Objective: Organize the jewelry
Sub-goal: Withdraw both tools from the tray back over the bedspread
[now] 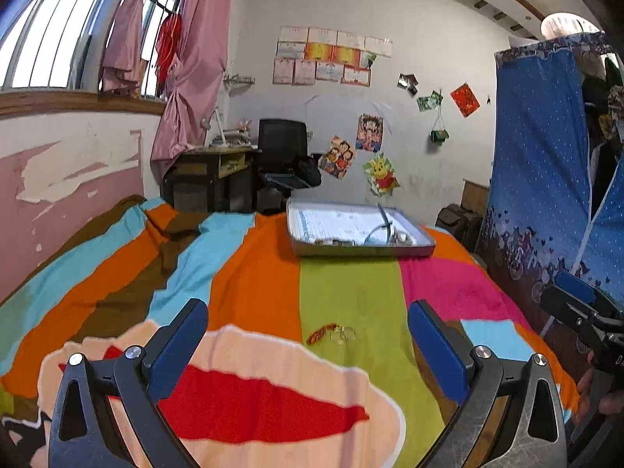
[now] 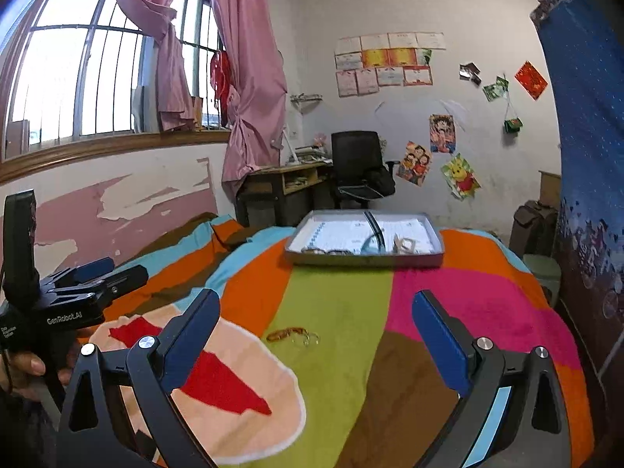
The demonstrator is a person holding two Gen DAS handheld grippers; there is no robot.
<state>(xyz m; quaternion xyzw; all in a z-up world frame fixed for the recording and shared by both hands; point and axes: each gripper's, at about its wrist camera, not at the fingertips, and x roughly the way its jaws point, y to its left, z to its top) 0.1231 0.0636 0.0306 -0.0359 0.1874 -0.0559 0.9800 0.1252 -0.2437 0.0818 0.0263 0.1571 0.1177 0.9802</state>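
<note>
From my left gripper point(image 1: 308, 335), open bedspread point(image 1: 253, 273) runs straight ahead; only the small bracelets point(image 1: 331, 333) lie on it. Further on, the tray point(image 1: 360, 250) blocks the way, its raised rim facing me.

"GenRobot.AI" in white on left gripper point(image 2: 91, 275) body, smaller print beside it illegible

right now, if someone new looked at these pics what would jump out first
The bright striped blanket fills the foreground of both views. On its green stripe lies a small cluster of jewelry: a reddish bracelet beside clear rings. Further back sits a shallow grey tray holding more pieces, while the left gripper and right gripper are both open, empty.
</note>
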